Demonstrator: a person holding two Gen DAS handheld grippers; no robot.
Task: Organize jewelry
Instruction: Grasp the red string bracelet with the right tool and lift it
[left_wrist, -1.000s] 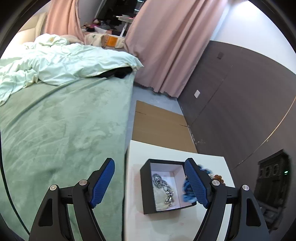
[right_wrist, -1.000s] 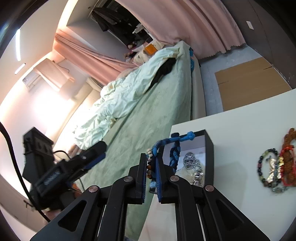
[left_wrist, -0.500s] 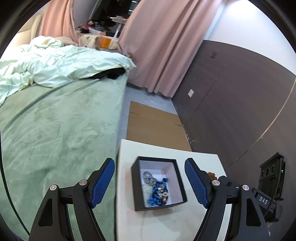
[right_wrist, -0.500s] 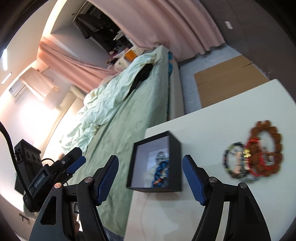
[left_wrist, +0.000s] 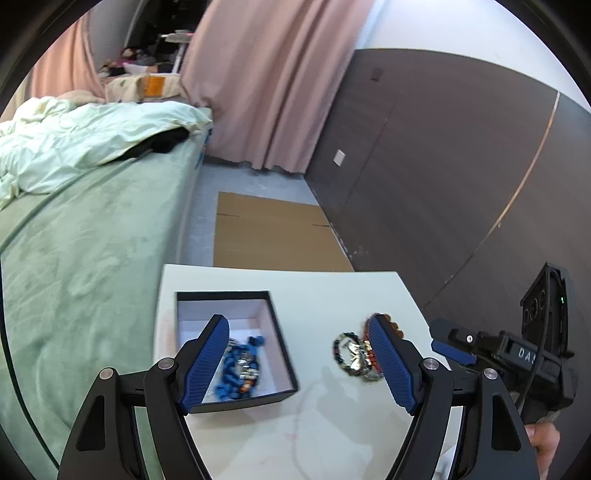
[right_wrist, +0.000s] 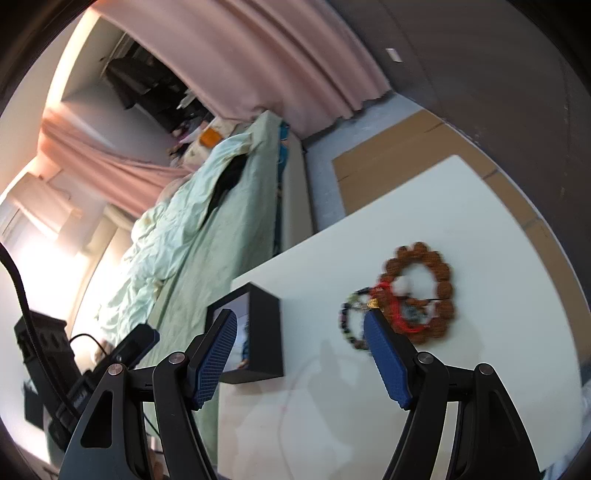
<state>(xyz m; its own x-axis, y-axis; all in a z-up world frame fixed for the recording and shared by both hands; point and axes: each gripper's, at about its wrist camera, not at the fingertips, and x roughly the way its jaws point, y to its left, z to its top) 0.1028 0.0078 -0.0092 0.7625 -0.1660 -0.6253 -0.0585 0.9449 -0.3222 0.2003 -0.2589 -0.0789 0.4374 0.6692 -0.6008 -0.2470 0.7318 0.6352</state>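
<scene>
Standing beside a green-covered bed (left_wrist: 81, 258), the white rectangular table (left_wrist: 332, 424) carried everything the task concerned. Near its left edge sat the black square box with a pale lining (left_wrist: 275, 325), and in it already lay a blue braided cord bracelet (left_wrist: 231, 373) and some silvery chain, half hidden behind the left gripper's finger. Toward the right edge, well apart from the box, a small heap waited: a brown wooden bead bracelet (right_wrist: 419, 291), a red cord bracelet (right_wrist: 397, 315) lying across it, and a dark multicoloured bead bracelet (right_wrist: 351, 325) touching them on the box side.

The left gripper (left_wrist: 299, 363) hung above the table between box and heap, jaws wide apart and empty. The right gripper (right_wrist: 299, 360) also had its jaws spread with nothing between them, its right finger just in front of the heap.

The step in hand looked like the passage from box to heap to fetch the next piece. That would call for lowering the right gripper over one bracelet, probably the dark beaded one at the heap's near side, and closing on a single strand, since the red cord overlapped its neighbours and might drag them along.
</scene>
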